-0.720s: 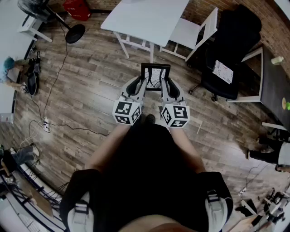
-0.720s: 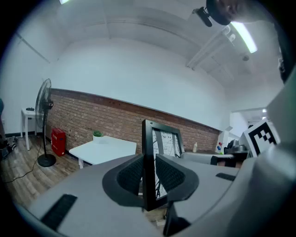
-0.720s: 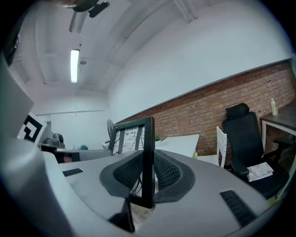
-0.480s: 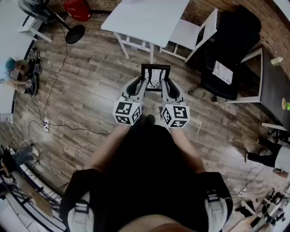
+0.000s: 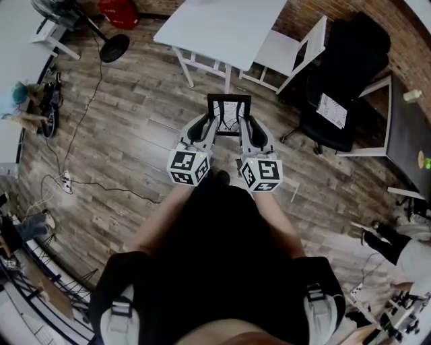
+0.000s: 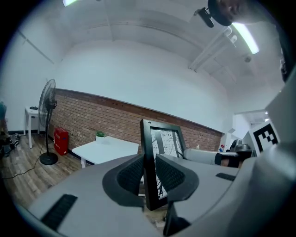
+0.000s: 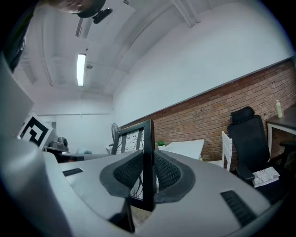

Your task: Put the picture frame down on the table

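Note:
A black picture frame [image 5: 229,113] with a black-and-white print is held in the air between my two grippers, above the wood floor. My left gripper [image 5: 213,128] is shut on the frame's left side bar [image 6: 149,162]. On the opposite bar [image 7: 148,162] my right gripper [image 5: 244,129] is shut as well. Both sets of jaws pinch the thin black edge between their ribbed pads. The white table [image 5: 222,28] stands ahead of the frame, a short way off, and shows past the jaws as the white table [image 6: 107,149] in the left gripper view.
A white chair [image 5: 289,47] stands at the table's right end. A black office chair [image 5: 343,74] with a paper on it is further right, beside a dark desk [image 5: 411,128]. A fan on a stand [image 5: 101,40], a red box [image 5: 118,12] and floor cables [image 5: 74,182] lie left.
The table and chairs have shifted very slightly in the head view; both grippers hold the frame as before.

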